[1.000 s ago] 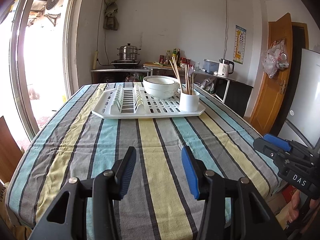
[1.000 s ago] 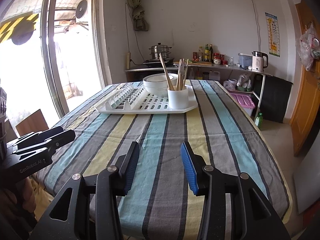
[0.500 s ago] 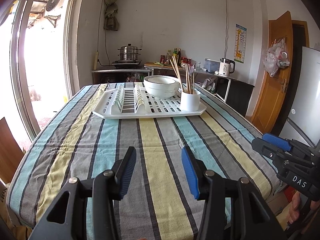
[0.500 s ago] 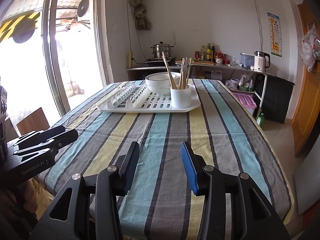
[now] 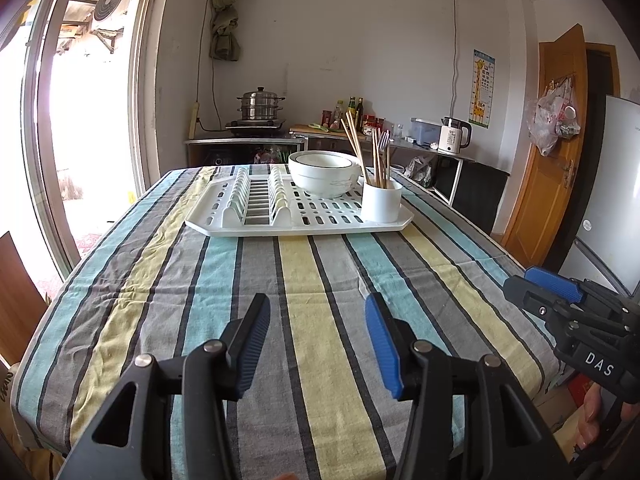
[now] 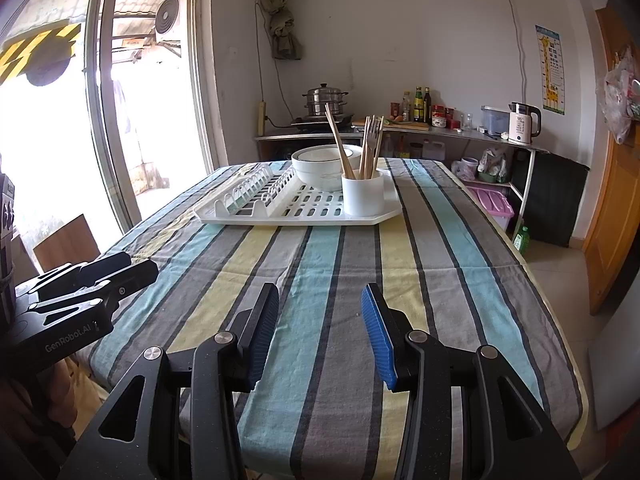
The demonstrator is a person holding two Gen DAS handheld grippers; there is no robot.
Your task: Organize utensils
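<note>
A white utensil cup (image 5: 381,201) (image 6: 363,193) stands at the near right corner of a white dish rack (image 5: 256,224) (image 6: 256,216) on the far half of the striped table. Wooden chopsticks (image 5: 354,146) (image 6: 338,140) and forks (image 5: 383,140) (image 6: 374,130) stand in the cup. White stacked bowls (image 5: 323,178) (image 6: 320,166) sit behind it on the rack. My left gripper (image 5: 316,322) is open and empty above the table's near part. My right gripper (image 6: 320,316) is open and empty, also well short of the rack. Each gripper shows in the other's view, the right (image 5: 556,300) and the left (image 6: 100,276).
The striped tablecloth (image 5: 304,304) covers the table. A counter with a steel pot (image 5: 260,106), bottles and a kettle (image 5: 454,134) stands at the back wall. A glass door is on the left, a wooden door (image 5: 556,152) and fridge on the right.
Both grippers have moved slightly forward towards the rack; the rack and cup appear a little nearer. Jaws stay open.
</note>
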